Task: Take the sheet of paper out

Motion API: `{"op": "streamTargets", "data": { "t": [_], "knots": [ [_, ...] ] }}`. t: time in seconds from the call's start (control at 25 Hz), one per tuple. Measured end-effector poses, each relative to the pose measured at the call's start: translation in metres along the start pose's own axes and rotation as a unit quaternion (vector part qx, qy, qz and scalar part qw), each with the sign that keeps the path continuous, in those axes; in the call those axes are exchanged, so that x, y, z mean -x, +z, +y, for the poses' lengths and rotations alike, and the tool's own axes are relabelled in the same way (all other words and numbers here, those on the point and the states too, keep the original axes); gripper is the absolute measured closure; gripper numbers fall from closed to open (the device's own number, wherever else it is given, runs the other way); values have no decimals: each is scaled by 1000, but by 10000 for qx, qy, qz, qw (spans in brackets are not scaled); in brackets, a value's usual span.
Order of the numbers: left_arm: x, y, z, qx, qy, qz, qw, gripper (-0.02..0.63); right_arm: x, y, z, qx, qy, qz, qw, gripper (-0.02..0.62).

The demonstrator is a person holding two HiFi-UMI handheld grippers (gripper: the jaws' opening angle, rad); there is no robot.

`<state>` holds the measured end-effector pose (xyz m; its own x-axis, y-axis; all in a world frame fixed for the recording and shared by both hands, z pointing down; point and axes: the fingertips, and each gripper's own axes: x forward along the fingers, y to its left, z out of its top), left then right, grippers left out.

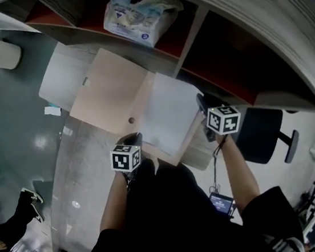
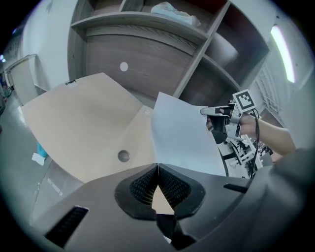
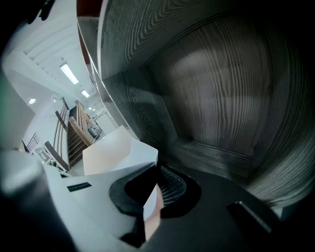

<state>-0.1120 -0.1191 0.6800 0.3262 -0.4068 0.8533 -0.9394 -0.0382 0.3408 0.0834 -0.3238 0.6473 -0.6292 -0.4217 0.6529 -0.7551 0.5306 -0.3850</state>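
Note:
A beige folder (image 1: pixel 104 92) lies open on the grey desk (image 1: pixel 88 166), and a white sheet of paper (image 1: pixel 167 115) rests on its right half. My left gripper (image 1: pixel 134 138) is shut on the folder's near edge; the left gripper view shows beige card pinched between the closed jaws (image 2: pixel 157 170). My right gripper (image 1: pixel 201 102) is shut on the sheet's far right corner. In the right gripper view the white sheet (image 3: pixel 118 152) runs between its jaws (image 3: pixel 156 184). The left gripper view shows the sheet (image 2: pixel 182 138) lifted off the folder (image 2: pixel 83 123) towards the right gripper (image 2: pixel 211 111).
A wood-grain shelf unit (image 1: pixel 283 31) curves over the desk's far side, with a plastic bag (image 1: pixel 134 13) in one compartment. Another grey sheet (image 1: pixel 62 77) lies left of the folder. A dark chair (image 1: pixel 262 134) stands at the right. A small round disc (image 1: pixel 131 120) sits on the folder.

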Motion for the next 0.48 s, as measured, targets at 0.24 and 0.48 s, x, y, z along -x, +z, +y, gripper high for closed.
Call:
{"op": "streamTargets", "data": {
  "t": [0.24,0.48],
  "knots": [
    [11,2,-4,145,20,-239,9996,563,9,9,12,161,45,-165,9997,580],
    [21,9,-10,253,-169,-426,9986,563,22,13,22,104,36,-324,9994,580]
  ]
}}
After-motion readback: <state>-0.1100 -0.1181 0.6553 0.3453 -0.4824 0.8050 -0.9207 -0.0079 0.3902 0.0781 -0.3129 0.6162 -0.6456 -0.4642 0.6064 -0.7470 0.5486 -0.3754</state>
